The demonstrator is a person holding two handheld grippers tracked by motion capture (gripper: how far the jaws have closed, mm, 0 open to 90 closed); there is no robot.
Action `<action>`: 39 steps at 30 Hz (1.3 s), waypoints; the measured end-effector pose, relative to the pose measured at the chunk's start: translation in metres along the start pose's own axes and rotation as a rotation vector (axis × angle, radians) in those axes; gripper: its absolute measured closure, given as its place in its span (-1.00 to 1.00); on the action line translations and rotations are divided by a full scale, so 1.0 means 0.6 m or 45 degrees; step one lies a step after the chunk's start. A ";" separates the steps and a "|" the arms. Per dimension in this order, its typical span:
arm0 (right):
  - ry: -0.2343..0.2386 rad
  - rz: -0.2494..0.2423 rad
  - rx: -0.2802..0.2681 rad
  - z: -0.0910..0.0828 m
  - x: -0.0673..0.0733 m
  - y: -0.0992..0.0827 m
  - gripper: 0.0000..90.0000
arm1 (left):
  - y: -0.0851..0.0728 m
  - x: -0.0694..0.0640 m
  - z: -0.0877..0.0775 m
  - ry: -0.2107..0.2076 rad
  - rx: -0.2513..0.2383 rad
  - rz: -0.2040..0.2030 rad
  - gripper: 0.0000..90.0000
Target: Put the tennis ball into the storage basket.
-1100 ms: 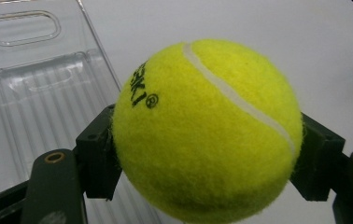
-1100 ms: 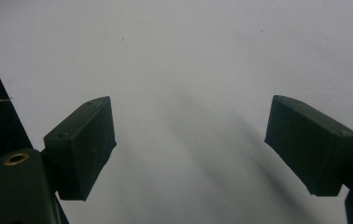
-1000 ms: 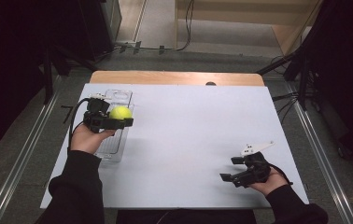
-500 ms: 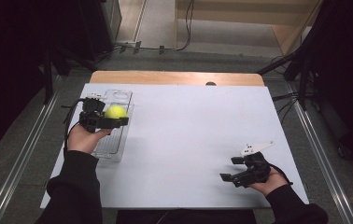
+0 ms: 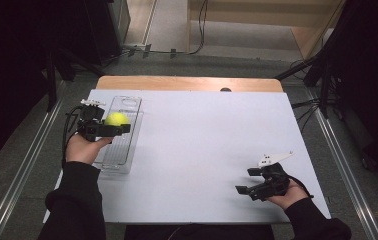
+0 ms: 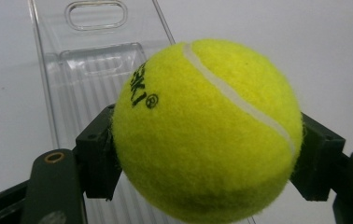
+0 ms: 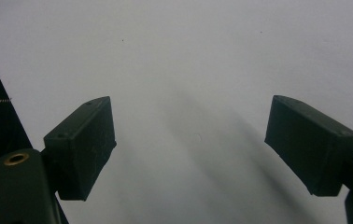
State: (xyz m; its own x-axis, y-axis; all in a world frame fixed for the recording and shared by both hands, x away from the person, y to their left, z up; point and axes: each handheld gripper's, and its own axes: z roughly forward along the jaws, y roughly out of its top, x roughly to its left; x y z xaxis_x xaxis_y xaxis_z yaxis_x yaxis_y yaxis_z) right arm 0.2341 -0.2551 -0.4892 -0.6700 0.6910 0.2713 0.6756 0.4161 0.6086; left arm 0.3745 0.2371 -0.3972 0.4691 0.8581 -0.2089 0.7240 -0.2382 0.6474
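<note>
A yellow tennis ball (image 5: 116, 119) hangs over a clear plastic tray (image 5: 122, 152) at the left of the table. My left gripper (image 5: 117, 123) is shut on the ball, one black pad pressing each side. In the left gripper view the ball (image 6: 207, 130) bulges between the pads, with the tray (image 6: 95, 74) and its handle slot beneath and beyond it. Near the front right corner my right gripper (image 5: 248, 181) rests low over the table, open. The right gripper view has its jaws (image 7: 191, 144) set wide apart over bare white surface with nothing between them.
The white table top (image 5: 202, 135) has a wooden strip (image 5: 187, 83) along its far edge, with a small dark knob (image 5: 225, 90) there. Metal rails run along the floor on both sides, and cables lie behind the table.
The left gripper has drifted slightly to the left over the tray with the ball still in it. The right gripper has stayed where it was.
</note>
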 end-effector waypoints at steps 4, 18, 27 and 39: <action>0.001 -0.001 0.002 0.000 0.000 0.000 -0.69 | -0.002 0.000 0.005 0.013 0.000 -0.003 -0.44; 0.000 -0.005 0.003 0.001 0.000 0.000 -0.69 | -0.011 0.005 0.024 0.034 0.038 -0.008 -0.44; 0.003 -0.009 0.008 0.002 0.000 0.000 -0.69 | -0.016 0.012 0.032 0.047 0.065 -0.016 -0.44; 0.005 -0.009 0.009 0.002 0.000 0.000 -0.69 | -0.020 0.017 0.039 0.058 0.081 -0.034 -0.45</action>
State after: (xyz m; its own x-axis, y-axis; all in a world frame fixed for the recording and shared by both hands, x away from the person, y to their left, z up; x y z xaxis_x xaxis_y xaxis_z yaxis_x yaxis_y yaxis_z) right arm 0.2345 -0.2542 -0.4901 -0.6760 0.6856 0.2700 0.6730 0.4252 0.6053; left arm 0.3826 0.2380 -0.4245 0.4266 0.8840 -0.1912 0.7673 -0.2417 0.5940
